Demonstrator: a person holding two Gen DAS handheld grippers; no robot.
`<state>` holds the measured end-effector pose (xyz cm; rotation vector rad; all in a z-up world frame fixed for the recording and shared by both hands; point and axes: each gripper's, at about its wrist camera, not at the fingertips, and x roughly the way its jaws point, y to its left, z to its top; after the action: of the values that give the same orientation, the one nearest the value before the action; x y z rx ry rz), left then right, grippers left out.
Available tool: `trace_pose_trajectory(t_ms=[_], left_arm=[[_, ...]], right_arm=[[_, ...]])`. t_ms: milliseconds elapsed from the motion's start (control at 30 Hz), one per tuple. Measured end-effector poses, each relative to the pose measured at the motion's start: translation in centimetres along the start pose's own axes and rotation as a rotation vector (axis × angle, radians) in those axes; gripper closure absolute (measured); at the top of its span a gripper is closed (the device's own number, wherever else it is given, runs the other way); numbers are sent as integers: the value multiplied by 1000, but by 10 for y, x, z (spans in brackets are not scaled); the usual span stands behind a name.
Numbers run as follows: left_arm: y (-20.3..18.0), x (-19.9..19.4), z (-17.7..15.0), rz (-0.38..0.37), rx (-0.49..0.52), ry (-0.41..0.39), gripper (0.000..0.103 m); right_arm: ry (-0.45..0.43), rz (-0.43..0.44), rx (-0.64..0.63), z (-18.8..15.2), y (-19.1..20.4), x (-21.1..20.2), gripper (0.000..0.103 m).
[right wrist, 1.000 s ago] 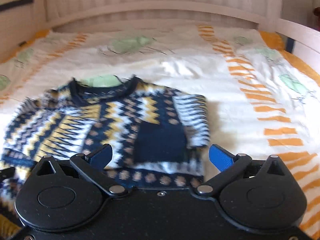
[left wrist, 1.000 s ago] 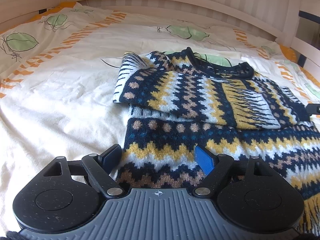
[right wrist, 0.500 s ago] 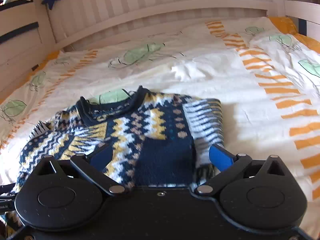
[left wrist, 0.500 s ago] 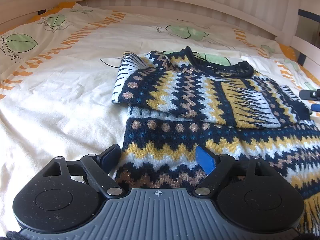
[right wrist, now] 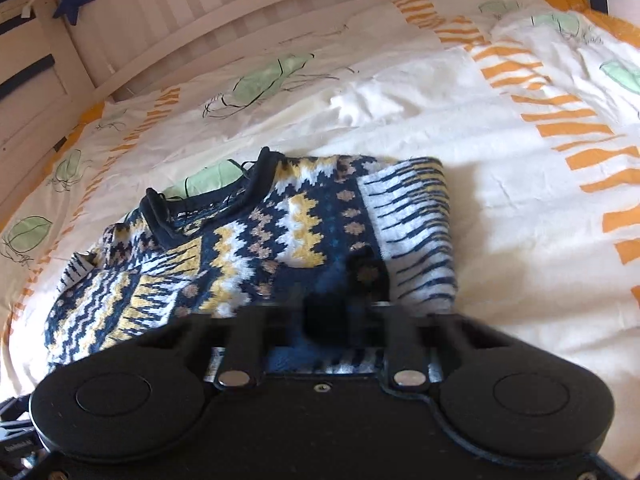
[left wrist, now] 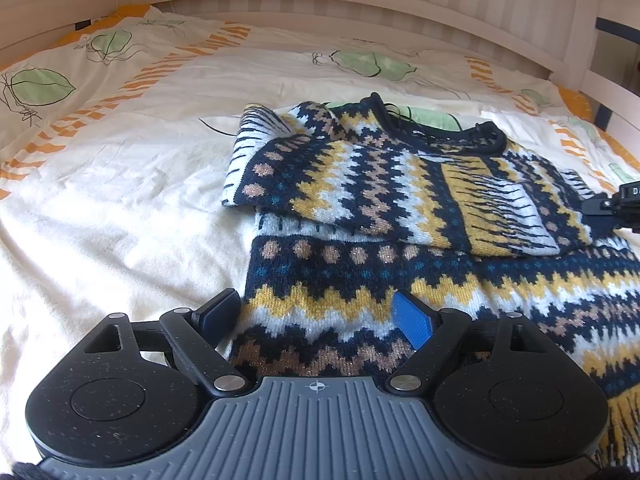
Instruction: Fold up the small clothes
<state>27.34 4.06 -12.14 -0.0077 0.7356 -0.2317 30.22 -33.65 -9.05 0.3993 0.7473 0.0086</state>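
Closing right gripper (right wrist: 344, 304) jaws pinching sweater (right wrist: 256, 248) edge, left gripper (left wrist: 316, 312) wide, bedsheet (left wrist: 100, 200) open leftward.

No readable text for me anywhere, only a small crosshair sign on the left gripper (left wrist: 316, 312) housing.

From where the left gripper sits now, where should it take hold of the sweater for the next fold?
Probably the near left corner of the sweater, at the hem. That edge lies flat on the duvet between the fingers of the open left gripper, so come in low from the near side. The right gripper has just been closing on its side.
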Motion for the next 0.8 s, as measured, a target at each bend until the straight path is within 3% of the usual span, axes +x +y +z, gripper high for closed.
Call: trace_pose_trajectory(t_ms=[133,233,333,500,567,600,700,800], left_arm=[[0,0,0,1,0,-1,20],[0,0,0,0,0,-1,20],[0,0,0,-3,-1,0,20],[0,0,0,-2,3,0,19],[0,0,0,-4,1,-1,19],[0,0,0,-4,1,-2,19],[0,0,0,-2,4,-1,19],[-1,1,0,0,8,-1,19]], right_arm=[[-16,38,-99,14,30,-15,80],[-107,72,-141,30,45,-39,81],[-186,18,-108,45,34,-55,84],[-120,-149,-75,43,0,-34,85],[-92,-153,-36,35,-12,-26,84],[-93,-126,-2,32,-18,-25,75],[-98,-39,34,19,-24,-24,73],[-70,2,-20,10,-17,-21,45]])
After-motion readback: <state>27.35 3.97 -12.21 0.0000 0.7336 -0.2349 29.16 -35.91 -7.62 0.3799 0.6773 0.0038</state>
